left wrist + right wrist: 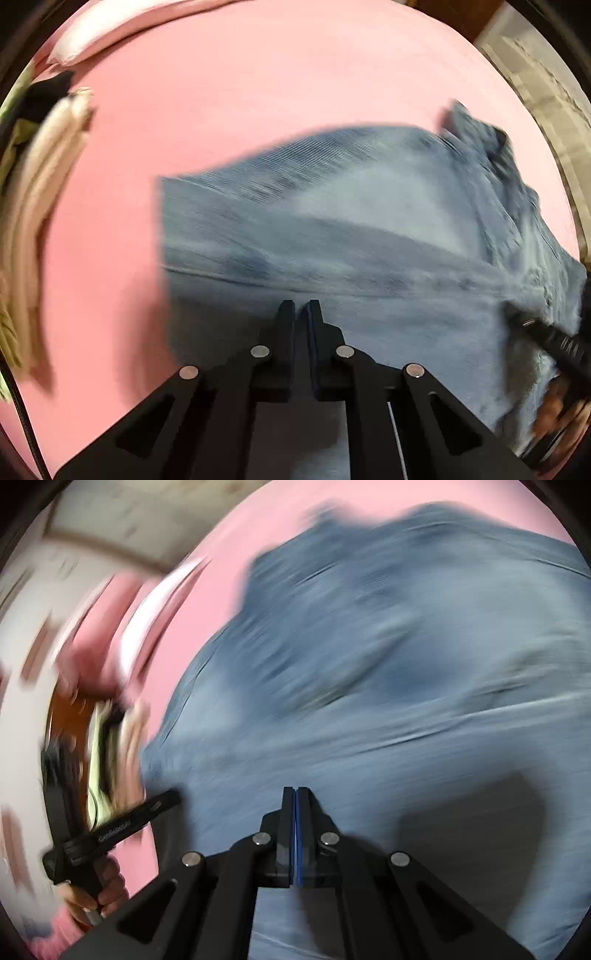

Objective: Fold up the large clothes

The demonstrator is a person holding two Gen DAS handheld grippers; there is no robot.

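Note:
A pair of light blue jeans (369, 221) lies spread on a pink bed sheet (258, 92), with the waistband end bunched at the right. My left gripper (300, 304) hovers over the near part of the denim, its jaws shut with only a sliver between them and no cloth visibly pinched. In the right wrist view the jeans (406, 664) fill most of the blurred picture. My right gripper (295, 790) is over them, pads pressed together on nothing. The left gripper (173, 795) shows at the jeans' left edge, held by a hand (107, 886).
A stack of folded cream and beige clothes (44, 184) lies at the left edge of the bed. A pink and white pillow (110, 33) sits at the far left. Tiled floor (546, 92) shows beyond the bed's right side.

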